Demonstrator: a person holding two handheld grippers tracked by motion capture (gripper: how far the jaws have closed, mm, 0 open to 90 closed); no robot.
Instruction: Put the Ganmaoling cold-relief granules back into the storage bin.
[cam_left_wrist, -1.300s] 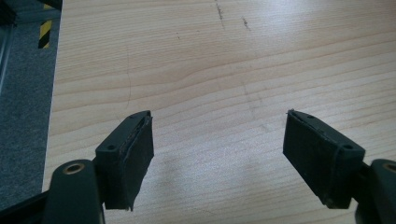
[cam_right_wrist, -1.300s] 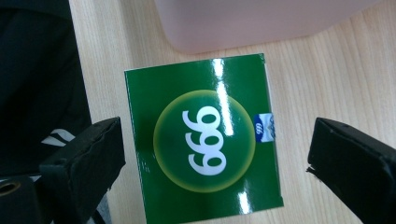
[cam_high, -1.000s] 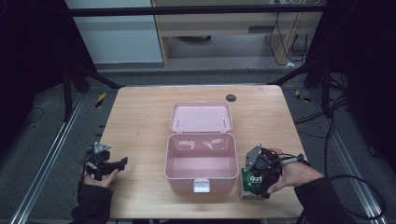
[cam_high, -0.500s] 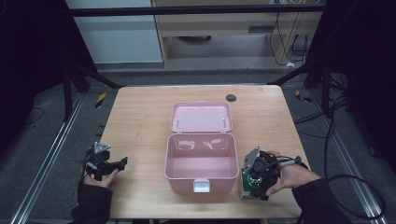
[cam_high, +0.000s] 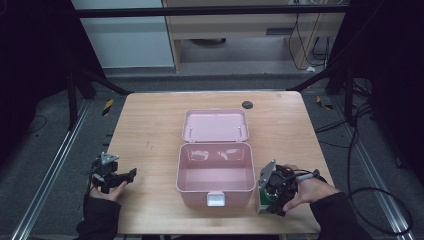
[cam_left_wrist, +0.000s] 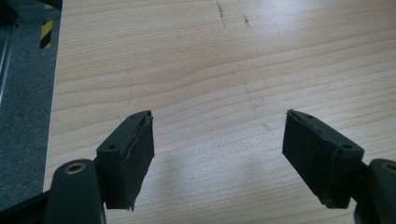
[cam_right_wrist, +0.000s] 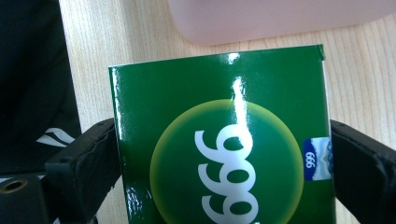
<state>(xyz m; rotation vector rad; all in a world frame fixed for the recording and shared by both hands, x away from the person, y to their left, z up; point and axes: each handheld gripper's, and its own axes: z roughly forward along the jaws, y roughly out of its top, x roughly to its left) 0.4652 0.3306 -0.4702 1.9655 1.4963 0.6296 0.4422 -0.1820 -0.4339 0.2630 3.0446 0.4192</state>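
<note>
At the lower right of the high view, the right gripper (cam_high: 270, 192) has its jaws clamped on the sides of a green box (cam_right_wrist: 224, 154), just right of the open pink case (cam_high: 215, 172) mid-table. At lower left, the left gripper (cam_high: 116, 177) holds its jaws wide apart over bare table (cam_left_wrist: 224, 56).

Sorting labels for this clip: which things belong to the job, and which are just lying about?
In the job: green box, clamped in the right gripper; open pink case beside it.
Lying about: dark disc at the table's far edge; left gripper, open over bare wood.
</note>
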